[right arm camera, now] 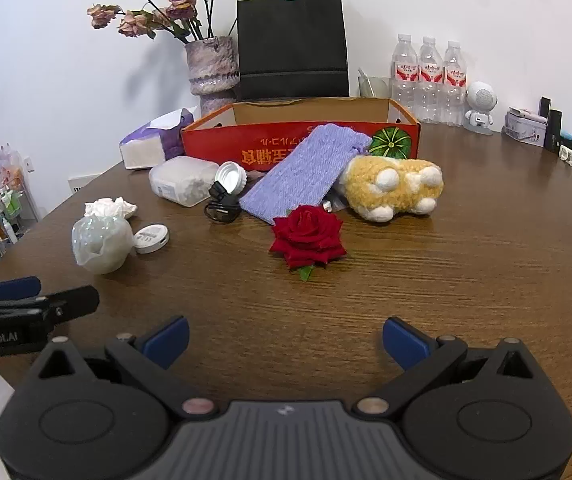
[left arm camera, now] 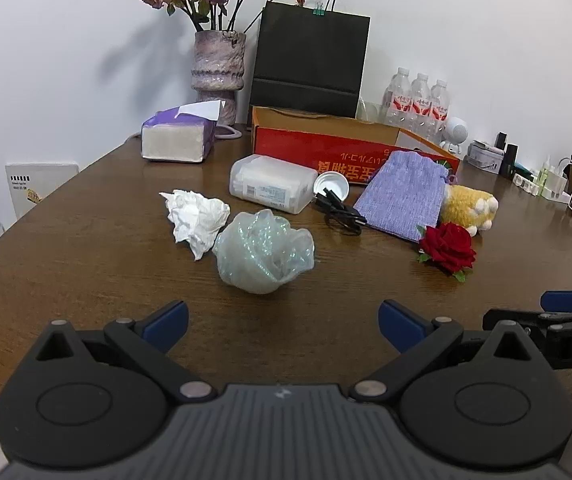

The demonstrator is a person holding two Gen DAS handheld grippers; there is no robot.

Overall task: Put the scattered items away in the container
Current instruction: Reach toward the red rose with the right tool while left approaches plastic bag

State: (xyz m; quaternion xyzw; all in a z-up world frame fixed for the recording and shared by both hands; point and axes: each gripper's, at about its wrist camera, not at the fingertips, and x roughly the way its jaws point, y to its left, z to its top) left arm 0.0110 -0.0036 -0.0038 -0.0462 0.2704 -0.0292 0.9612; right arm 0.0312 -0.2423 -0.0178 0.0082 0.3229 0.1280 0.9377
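Scattered items lie across the brown wood-grain tabletop [right arm camera: 406, 280] in front of the open orange-red cardboard box [right arm camera: 286, 136], which stands at the back by the wall: a red fabric rose [right arm camera: 306, 236], a lilac knitted drawstring pouch [right arm camera: 302, 174] leaning against the box front, a yellow and white plush toy [right arm camera: 394, 188], a coiled black cable [right arm camera: 221, 204], a white screw cap [right arm camera: 230, 177], a clear plastic case of white pads [right arm camera: 183, 180], a crumpled white tissue [left arm camera: 197, 220] and a crumpled iridescent plastic bag [left arm camera: 263, 254]. Only the right wrist view shows a small round white gadget [right arm camera: 150, 238] just beside the bag; from the left wrist view the bag hides it. The right view also looks into the box, though its floor stays out of sight. The left tongs [left arm camera: 283, 322] and the right tongs [right arm camera: 286, 340] are both spread wide with nothing between them, above bare wood near the front edge. Behind the box stand a black paper bag [left arm camera: 310, 60], a mottled purple vase of dried roses [left arm camera: 217, 64] and three water bottles [right arm camera: 430, 76]; a purple tissue pack [left arm camera: 179, 134] sits to the left. The far right clutter is too small to make out.
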